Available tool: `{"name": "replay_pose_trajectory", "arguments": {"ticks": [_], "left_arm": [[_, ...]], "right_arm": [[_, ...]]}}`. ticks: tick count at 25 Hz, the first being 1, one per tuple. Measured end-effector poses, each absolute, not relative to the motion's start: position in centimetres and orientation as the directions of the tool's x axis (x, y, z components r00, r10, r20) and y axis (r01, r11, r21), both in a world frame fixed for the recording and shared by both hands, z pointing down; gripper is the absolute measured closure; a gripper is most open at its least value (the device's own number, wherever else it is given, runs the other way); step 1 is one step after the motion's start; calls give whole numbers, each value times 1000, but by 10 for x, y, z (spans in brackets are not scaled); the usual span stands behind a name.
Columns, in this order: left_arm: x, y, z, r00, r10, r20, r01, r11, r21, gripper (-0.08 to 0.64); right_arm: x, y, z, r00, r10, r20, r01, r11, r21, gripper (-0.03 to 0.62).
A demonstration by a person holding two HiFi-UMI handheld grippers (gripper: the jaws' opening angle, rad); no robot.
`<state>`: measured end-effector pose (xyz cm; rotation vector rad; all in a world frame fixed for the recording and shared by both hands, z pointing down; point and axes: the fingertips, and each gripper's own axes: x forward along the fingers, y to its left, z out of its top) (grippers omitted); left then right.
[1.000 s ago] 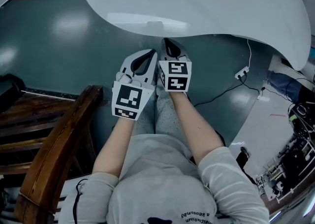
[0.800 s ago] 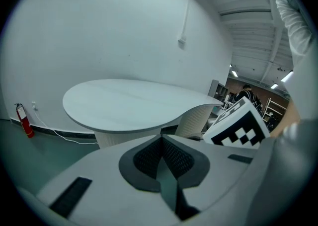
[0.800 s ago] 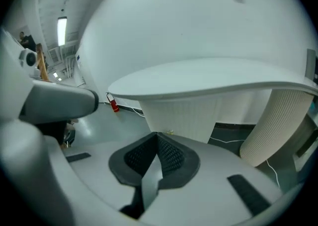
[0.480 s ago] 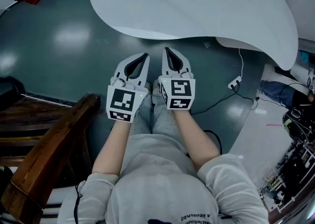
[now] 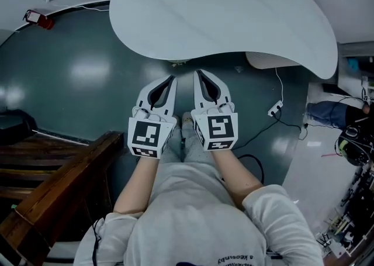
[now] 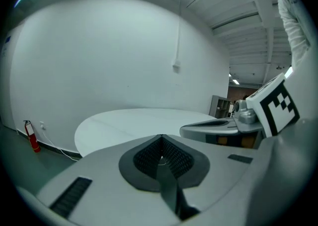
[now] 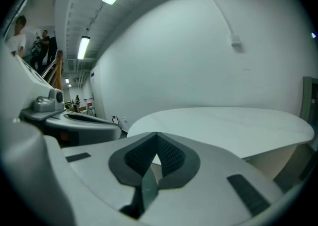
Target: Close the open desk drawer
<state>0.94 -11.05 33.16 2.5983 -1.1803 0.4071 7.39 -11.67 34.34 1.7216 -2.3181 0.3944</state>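
Looking for the drawer, I can't place it surely — maybe it's the pale piece [image 5: 274, 60] under the right end of the white bench [image 5: 234, 13]. I'd expect a stiff, smooth-sliding front, best pushed flat. My left gripper [image 5: 169, 80] and right gripper [image 5: 198, 76] hover short of it — jaws pressed together, empty.

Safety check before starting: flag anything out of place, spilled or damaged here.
Nothing is spilled or broken. A black cable trails loose across the floor by the right end of the white table, near a white power strip. No open drawer shows in any view.
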Motion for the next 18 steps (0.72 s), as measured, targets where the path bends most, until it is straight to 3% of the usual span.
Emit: {"name": "replay_pose_trajectory", "arguments": {"ticks": [9,18], "left_arm": [[23,-77,245,641,-713,283,-753,-656,53,551],[44,-28,209,657,-715,240,-740,-673,20,550]], "right_arm": [[85,-71,237,-339,-919,201,-941,337,-44,577],[94,-17,198,-392,-907,153,-920,388,-55,577]]}}
